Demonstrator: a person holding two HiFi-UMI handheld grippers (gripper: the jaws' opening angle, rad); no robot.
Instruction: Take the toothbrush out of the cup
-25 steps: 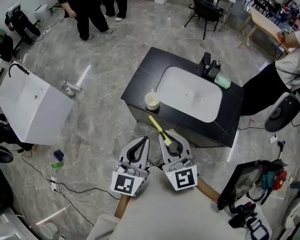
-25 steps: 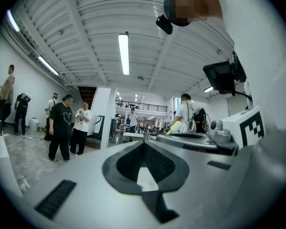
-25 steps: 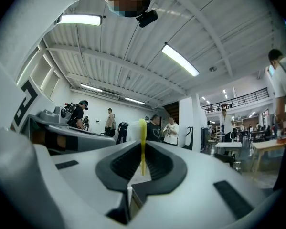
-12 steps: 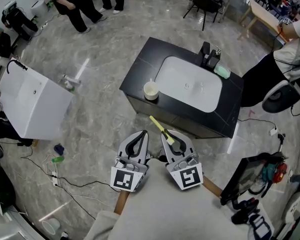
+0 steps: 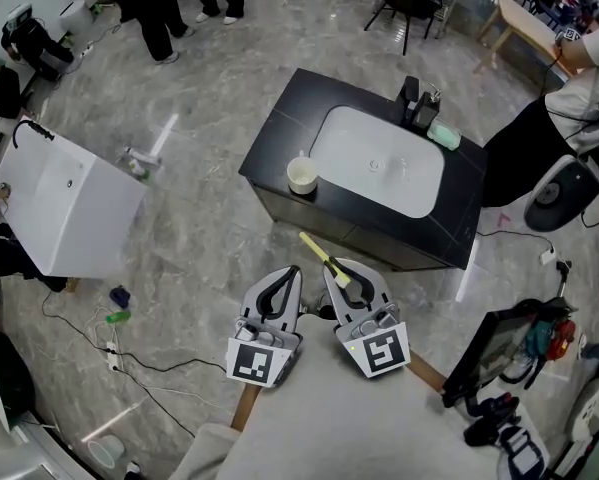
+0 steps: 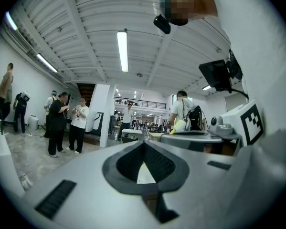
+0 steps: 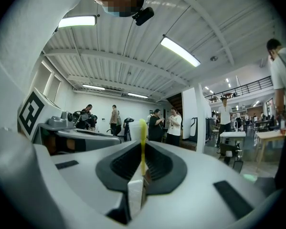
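- Your right gripper (image 5: 341, 268) has its fingers (image 7: 120, 167) clamped on the slim yellow plastic toothbrush (image 5: 322, 257). The brush pokes up and to the left from between them, in the lower middle of the head view.
- In the right gripper view the toothbrush (image 7: 143, 144) stands upright at mid-frame, pinched between the dark pads.
- The round cream cup (image 5: 302, 175) sits in the upper middle of the head view, on the near-left corner of the black worktop (image 5: 279, 133) and just beside the white oval sink basin (image 5: 377, 173).
- The brush is well apart from the cup, and nothing shows sticking out of the cup.
- Your left gripper (image 5: 290, 274) hangs just beside the right one. Its fingers (image 6: 124, 165) are closed together with nothing between them.
- Judging by this, the lift-out looks done, since the brush is clear of the cup and firmly in your grip.
- At most, what is left is parking the brush somewhere; the task names no place for it.
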